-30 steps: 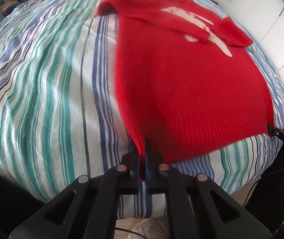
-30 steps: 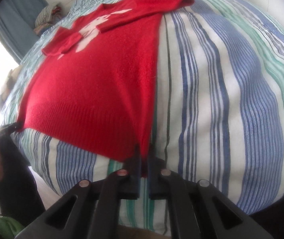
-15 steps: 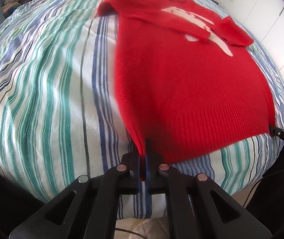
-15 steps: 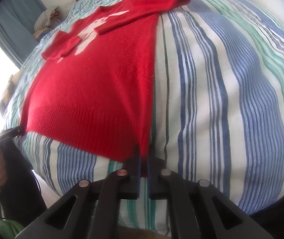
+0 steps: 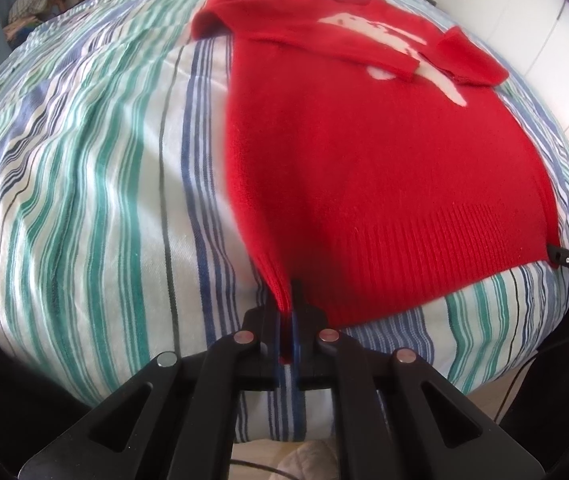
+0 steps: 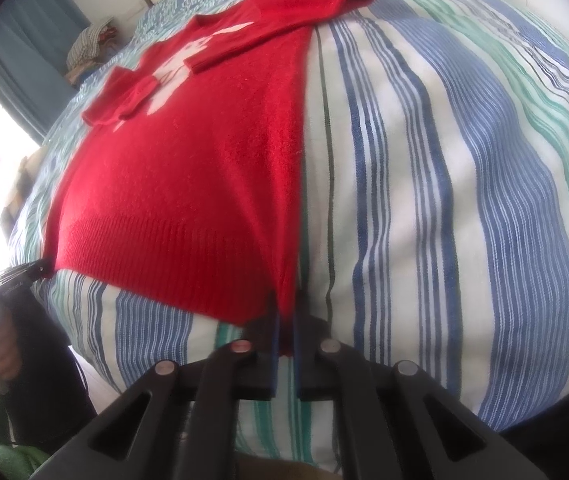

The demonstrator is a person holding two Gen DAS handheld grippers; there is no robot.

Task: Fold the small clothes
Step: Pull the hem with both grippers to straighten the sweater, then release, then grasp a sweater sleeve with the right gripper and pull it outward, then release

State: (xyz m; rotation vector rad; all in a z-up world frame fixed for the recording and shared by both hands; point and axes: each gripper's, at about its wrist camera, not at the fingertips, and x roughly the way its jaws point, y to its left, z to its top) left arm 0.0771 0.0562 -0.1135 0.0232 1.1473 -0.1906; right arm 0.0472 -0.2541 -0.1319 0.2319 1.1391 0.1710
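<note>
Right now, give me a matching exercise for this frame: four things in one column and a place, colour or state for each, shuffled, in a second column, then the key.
Things:
1. sweater
2. sleeves
3. left gripper
4. bedspread

States:
A. striped blue, green and white
B. folded in across the chest
C. red, lying flat on the bed
D. shut on a bottom hem corner

Pairs: 1-C, 2-B, 3-D, 4-A

The right gripper is shut on the other hem corner.

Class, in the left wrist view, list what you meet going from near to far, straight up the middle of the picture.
Left tongs shut on the hem corner → ribbed hem → red sweater body → folded-in sleeve → striped bedspread beyond the collar.
</note>
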